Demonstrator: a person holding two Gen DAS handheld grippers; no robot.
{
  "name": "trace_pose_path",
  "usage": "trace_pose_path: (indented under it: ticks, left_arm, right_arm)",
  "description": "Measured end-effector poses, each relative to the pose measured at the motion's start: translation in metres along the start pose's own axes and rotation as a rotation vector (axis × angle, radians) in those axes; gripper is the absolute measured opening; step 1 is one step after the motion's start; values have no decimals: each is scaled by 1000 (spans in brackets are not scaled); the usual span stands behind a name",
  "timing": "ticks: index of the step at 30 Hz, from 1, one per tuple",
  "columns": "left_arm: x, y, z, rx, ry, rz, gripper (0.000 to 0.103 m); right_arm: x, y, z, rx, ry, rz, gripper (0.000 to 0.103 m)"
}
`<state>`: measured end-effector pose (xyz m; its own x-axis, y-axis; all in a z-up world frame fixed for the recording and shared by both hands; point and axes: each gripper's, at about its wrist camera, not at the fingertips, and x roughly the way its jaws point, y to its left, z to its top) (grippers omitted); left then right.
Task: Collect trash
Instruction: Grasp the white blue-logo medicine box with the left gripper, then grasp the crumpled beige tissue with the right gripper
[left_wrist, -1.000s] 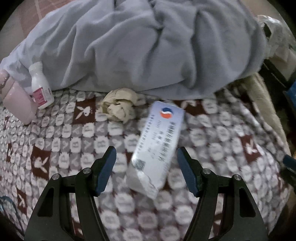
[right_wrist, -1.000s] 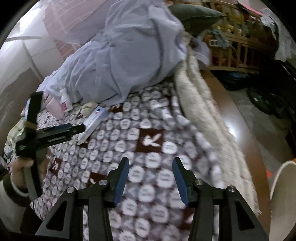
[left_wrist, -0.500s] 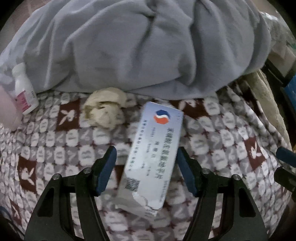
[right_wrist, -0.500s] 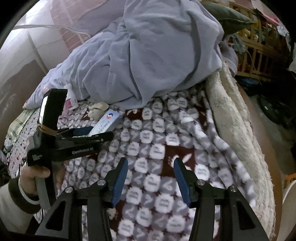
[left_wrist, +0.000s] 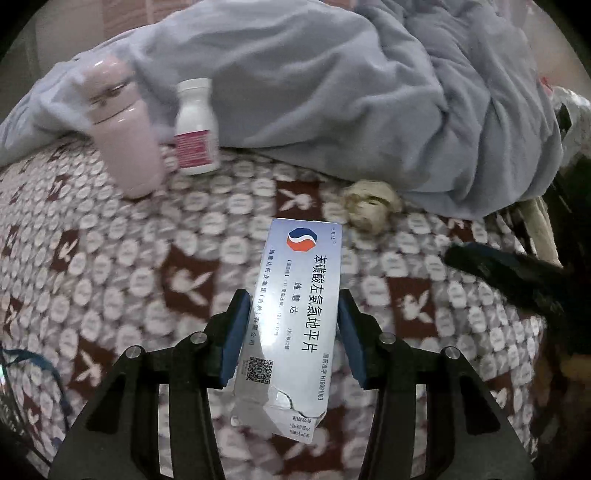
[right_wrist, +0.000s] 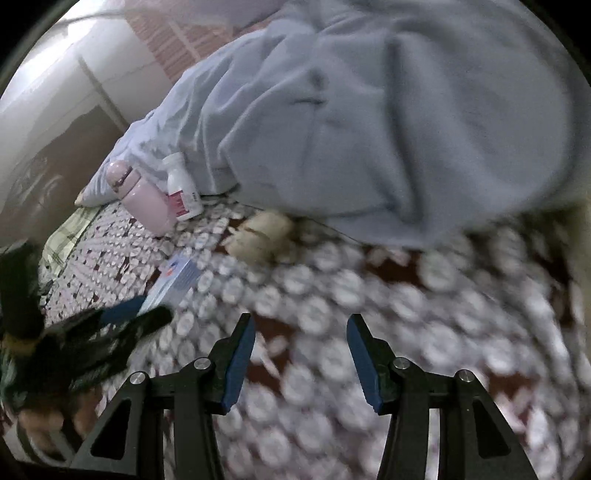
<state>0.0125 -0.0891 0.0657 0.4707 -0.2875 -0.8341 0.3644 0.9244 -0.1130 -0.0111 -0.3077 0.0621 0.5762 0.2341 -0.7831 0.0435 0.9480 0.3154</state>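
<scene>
The medicine box (left_wrist: 299, 317) runs near-to-far, torn end nearest, clamped in my left gripper (left_wrist: 291, 339); my right gripper (right_wrist: 301, 358) gapes empty.

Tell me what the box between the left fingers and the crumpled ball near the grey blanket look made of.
Box: thin glossy cardboard, seemingly; it shows glare, printed text and a torn, creased end.
Crumpled ball: likely beige paper or tissue, matte, with sharp irregular wrinkles.
</scene>
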Motion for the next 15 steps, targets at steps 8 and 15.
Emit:
trace_pose_path:
  ticks: [8,15]
  left_arm:
    - [-9,25,-16,-50,-3,-17,46]
    - [-11,20,-21,-36,-23,-10,46]
  right_arm:
    - [71,19,42,55,20,28,54]
    - [71,19,33,28,-9,6,26]
